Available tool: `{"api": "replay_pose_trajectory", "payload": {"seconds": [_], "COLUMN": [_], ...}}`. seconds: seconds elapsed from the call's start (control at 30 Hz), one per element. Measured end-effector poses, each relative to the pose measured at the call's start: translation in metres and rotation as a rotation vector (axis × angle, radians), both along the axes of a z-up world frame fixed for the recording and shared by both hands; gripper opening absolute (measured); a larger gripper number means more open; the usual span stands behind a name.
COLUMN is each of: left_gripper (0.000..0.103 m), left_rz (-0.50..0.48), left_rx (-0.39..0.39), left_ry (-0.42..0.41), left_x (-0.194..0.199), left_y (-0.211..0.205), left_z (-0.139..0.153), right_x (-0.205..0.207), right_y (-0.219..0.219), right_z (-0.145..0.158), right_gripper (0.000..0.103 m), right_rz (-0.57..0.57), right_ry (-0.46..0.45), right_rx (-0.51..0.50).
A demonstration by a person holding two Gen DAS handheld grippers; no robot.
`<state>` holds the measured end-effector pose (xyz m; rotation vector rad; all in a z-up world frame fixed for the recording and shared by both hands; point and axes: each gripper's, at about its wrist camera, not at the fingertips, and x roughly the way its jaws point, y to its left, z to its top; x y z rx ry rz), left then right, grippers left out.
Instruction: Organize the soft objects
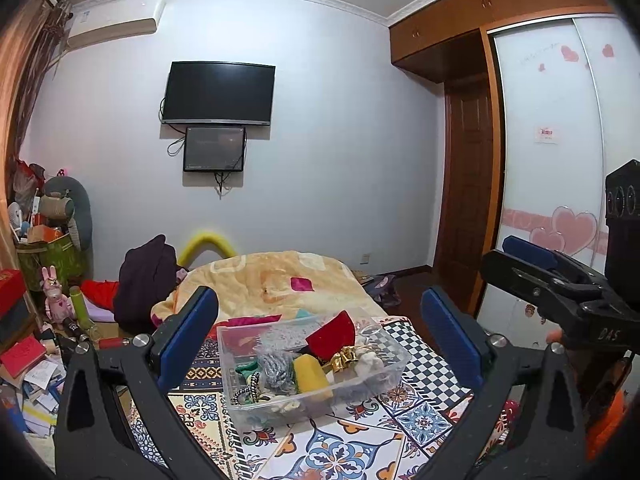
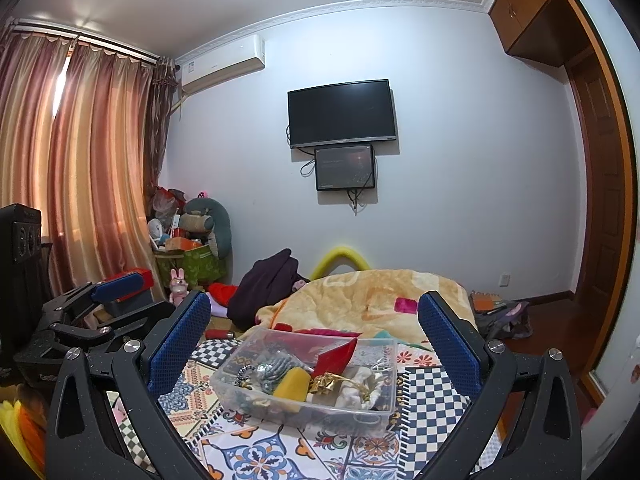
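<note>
Only the right wrist view shows the curtains (image 2: 80, 168) beside the left gripper (image 2: 120, 286).

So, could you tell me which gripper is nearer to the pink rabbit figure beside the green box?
Left. The pink rabbit figure stands ahead and to the left of the open left gripper. The open right gripper sits further right, beyond the left one.
</note>
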<state>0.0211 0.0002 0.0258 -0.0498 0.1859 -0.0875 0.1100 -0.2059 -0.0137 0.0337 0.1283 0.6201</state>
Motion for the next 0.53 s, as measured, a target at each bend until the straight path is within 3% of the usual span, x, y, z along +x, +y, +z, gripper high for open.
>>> {"api": "replay_pose_trajectory", "payload": {"seconds": [0.53], "left_gripper": [0.103], "left_rz": [-0.001], "left_rx": [0.001], "left_ry": [0.017], "left_x": [0.0027], "left_y": [-0.0011], "left_z": [-0.0009], "right_x": [0.0027], "right_y": [0.0007], "right_z": [0.0005], "right_gripper": [0.103], "right_rz": [-0.015], "right_ry": [0.003], "right_rx": [-0.010]}}
